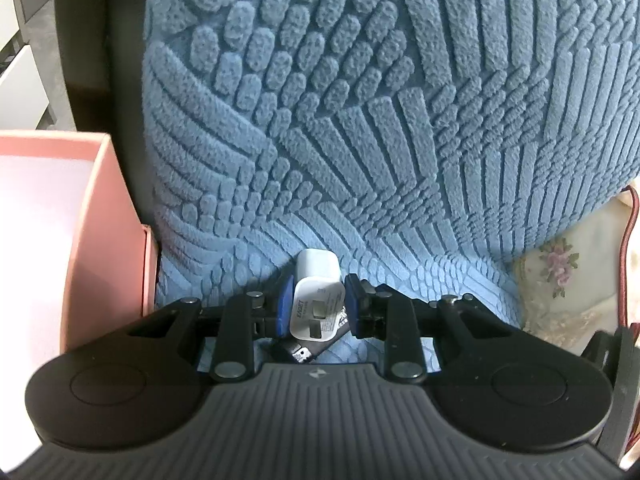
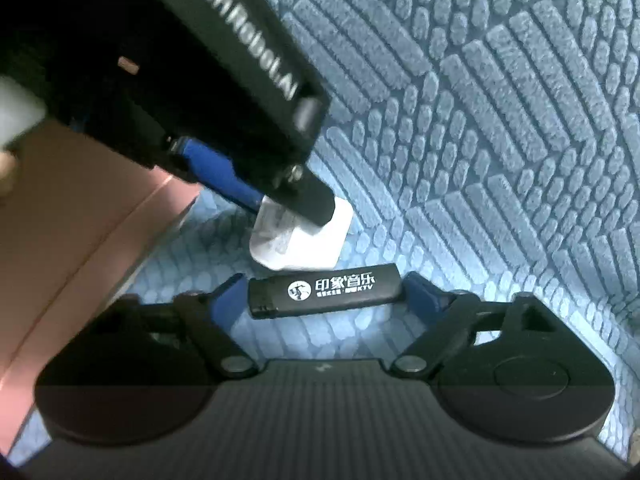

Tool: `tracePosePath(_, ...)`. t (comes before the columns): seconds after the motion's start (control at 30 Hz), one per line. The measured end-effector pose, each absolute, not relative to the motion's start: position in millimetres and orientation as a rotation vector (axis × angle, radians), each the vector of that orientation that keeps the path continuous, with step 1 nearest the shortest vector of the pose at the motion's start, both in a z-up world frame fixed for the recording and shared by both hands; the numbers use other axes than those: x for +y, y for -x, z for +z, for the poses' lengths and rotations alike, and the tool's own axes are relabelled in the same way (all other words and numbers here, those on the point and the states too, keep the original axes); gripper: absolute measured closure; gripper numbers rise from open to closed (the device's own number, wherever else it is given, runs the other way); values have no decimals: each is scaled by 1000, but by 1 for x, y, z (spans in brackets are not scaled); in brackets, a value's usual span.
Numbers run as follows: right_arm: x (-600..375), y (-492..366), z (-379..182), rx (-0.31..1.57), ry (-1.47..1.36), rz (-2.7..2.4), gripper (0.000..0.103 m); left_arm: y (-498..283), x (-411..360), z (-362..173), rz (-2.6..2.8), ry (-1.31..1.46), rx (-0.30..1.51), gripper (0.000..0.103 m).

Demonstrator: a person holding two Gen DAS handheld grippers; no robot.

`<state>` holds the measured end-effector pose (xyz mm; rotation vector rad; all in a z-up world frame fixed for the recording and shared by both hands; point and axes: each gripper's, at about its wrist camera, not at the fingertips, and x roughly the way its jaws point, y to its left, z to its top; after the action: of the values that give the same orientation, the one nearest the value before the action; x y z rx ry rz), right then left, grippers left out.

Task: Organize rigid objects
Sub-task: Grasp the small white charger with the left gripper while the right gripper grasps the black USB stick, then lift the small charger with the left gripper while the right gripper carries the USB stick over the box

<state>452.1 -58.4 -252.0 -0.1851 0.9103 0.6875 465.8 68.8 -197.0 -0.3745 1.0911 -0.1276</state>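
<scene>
White charger (image 1: 316, 300) is being squeezed by the left hand-held gripper (image 1: 316, 304).
Right hand-held gripper (image 2: 324, 296) is waiting wide open around the black lighter (image 2: 324, 290), lying crosswise just beside the charger.

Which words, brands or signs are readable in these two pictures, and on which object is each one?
"EAGET": on the white charger held in the left gripper; its smaller print is unreadable.
"印象音乐" and "KTV", with a round logo: on the black lighter between the right gripper's fingers.
Left gripper's side lettering: blurred, unreadable.
</scene>
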Motion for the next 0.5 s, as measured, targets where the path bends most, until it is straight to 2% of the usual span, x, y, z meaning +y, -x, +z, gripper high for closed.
tracePosePath(0.5,-118,-414,-213,1009,224,553,18,-411,57,-190,-127,360,1104,72)
